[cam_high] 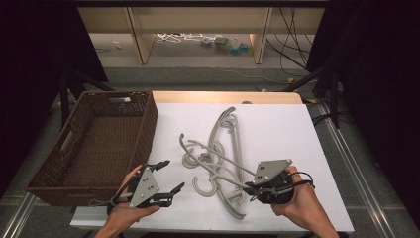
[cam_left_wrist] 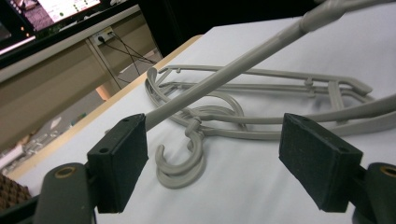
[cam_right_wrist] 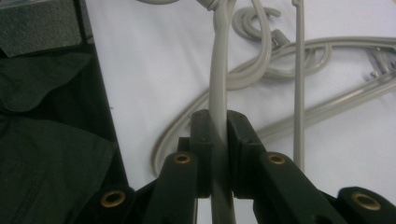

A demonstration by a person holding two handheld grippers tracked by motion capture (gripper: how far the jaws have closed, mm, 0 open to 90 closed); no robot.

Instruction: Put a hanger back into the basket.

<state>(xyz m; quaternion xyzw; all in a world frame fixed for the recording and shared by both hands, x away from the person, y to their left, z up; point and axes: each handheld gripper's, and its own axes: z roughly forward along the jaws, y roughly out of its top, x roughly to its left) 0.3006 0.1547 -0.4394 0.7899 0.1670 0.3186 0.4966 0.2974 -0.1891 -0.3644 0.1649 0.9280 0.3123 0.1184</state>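
Your right gripper (cam_right_wrist: 218,154) clamps a lifted hanger (cam_right_wrist: 219,84); left gripper (cam_high: 167,181) stands wide, empty. Next: carry it left to the basket (cam_high: 143,136).

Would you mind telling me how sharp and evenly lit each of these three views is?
High view: the white table is evenly lit with soft shadows, dark surroundings, grey hangers fairly sharp. Left gripper view: the pads are crisp, the background monitor blurred. Right gripper view: the clamped hanger arm is soft up close, with the left side in shadow.
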